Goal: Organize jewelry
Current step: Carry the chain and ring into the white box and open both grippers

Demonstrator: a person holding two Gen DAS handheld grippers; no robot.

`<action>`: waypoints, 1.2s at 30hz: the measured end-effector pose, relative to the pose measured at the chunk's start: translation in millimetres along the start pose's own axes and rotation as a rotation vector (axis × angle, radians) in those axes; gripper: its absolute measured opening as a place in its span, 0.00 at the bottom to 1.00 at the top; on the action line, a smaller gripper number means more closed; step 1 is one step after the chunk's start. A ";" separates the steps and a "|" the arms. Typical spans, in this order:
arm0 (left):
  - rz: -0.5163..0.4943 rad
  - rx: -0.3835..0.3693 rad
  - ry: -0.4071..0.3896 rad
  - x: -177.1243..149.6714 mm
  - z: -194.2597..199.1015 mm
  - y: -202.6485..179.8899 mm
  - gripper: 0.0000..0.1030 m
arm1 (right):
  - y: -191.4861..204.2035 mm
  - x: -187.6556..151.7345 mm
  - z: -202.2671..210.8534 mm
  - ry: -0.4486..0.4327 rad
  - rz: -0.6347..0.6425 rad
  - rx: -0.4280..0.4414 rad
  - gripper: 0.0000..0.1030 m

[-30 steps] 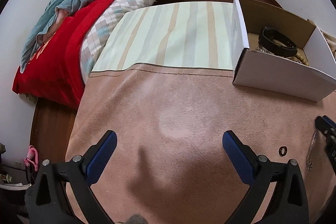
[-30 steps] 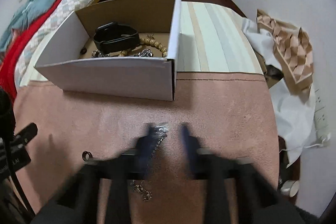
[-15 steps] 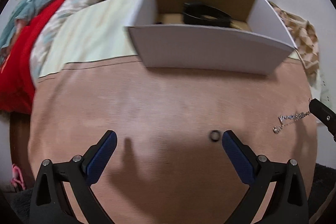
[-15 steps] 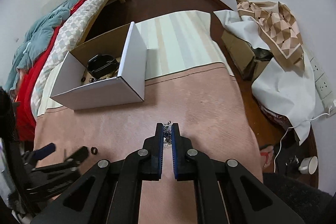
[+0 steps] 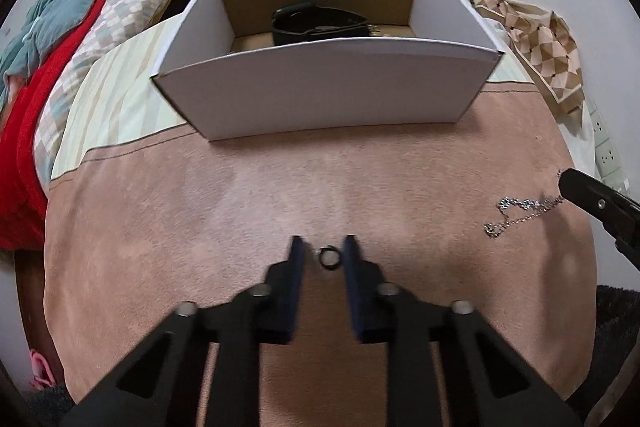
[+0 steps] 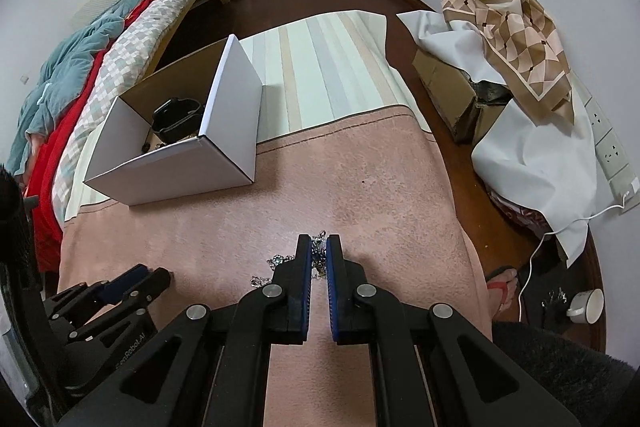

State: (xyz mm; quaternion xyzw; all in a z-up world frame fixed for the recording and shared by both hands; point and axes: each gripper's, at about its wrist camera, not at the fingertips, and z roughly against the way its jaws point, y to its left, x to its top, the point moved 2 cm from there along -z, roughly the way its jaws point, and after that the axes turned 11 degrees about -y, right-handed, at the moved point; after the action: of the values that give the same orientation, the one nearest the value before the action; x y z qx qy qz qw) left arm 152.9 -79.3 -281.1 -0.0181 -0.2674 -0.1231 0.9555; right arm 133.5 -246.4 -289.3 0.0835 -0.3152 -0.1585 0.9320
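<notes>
Both grippers same build. Left gripper [image 5: 323,247]: matte black plastic linkage arms with triangular cutouts, round silver screw heads at the pivots, flat navy-blue pads [image 5: 297,267] on the inner finger faces. Right gripper [image 6: 319,247]: identical black frame, silver pivot screws, brighter blue ribbed pads [image 6: 307,267]. In the right wrist view, left unit at 8 o'clock carries pale printed lettering ending "Robot.AI" on its side.
</notes>
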 end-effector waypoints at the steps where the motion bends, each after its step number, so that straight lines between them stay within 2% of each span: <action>1: -0.005 0.004 -0.002 -0.4 0.9 -2.6 0.10 | -0.6 0.1 0.2 0.000 -0.001 0.001 0.07; 6: -0.003 -0.006 -0.017 2.2 4.7 1.3 0.10 | 0.9 3.5 5.3 -0.015 -0.006 0.011 0.07; 11: 0.020 -0.021 -0.045 15.5 18.1 13.8 0.10 | 11.3 18.1 23.8 -0.051 -0.007 0.058 0.07; 19: 0.074 -0.067 -0.142 71.8 67.6 43.4 0.10 | 48.5 70.2 71.1 -0.159 0.047 0.158 0.07; 24: 0.087 -0.074 -0.191 115.6 78.1 64.7 0.10 | 80.7 116.7 91.3 -0.231 0.109 0.209 0.07; 29: 0.086 -0.064 -0.186 145.8 62.1 81.8 0.10 | 111.5 154.7 64.2 -0.217 0.180 0.216 0.07; 36: 0.076 -0.092 -0.051 153.4 6.8 88.7 0.10 | 131.7 171.0 -6.1 -0.109 0.241 0.166 0.07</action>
State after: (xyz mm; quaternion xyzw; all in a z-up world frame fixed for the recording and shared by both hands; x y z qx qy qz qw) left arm 298.0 -27.2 -193.4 -0.0753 -0.2848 -0.0981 0.9506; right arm 297.6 -182.3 -164.5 0.1130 -0.3851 -0.0230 0.9156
